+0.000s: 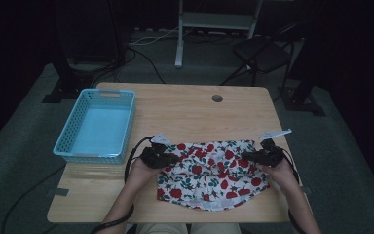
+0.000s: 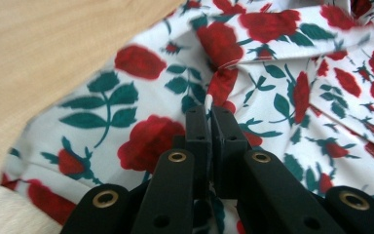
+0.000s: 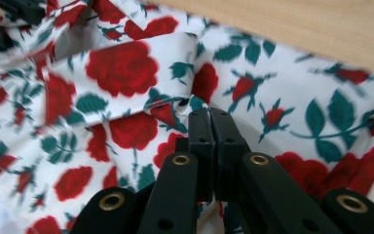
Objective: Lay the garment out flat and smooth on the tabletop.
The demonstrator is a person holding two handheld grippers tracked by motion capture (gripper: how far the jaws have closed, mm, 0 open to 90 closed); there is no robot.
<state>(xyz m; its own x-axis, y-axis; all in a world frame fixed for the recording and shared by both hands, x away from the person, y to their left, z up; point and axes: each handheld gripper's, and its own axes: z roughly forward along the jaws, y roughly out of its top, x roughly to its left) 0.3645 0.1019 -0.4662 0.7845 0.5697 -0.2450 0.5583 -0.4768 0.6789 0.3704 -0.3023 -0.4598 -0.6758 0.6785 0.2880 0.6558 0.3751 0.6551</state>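
Our left claw [image 2: 210, 113] has its jaws pressed nearly together on a pinched ridge of the cloth [image 2: 282, 97], a white fabric printed with red roses and green leaves. Our right claw [image 3: 209, 116] is likewise closed tight, its jaws meeting on a puckered fold of the same cloth [image 3: 126, 73].

From the high view, we see the left claw [image 1: 171, 159] gripping the cloth's [image 1: 209, 175] left edge near its far corner and the right claw [image 1: 246, 156] gripping the right edge, with the fabric spread between them and bunched into creases along the middle. Our left hand [image 1: 143, 168] and right hand [image 1: 278, 171] hold the tools from the near side, cables trailing back along the forearms.

The cloth lies on the near half of the wooden counter [image 1: 185, 112], its lower hem close to the near edge. A light blue basket [image 1: 78, 119] sits on the counter's far left, apart from the cloth. A small round hole [image 1: 217, 98] marks the far side of the counter.
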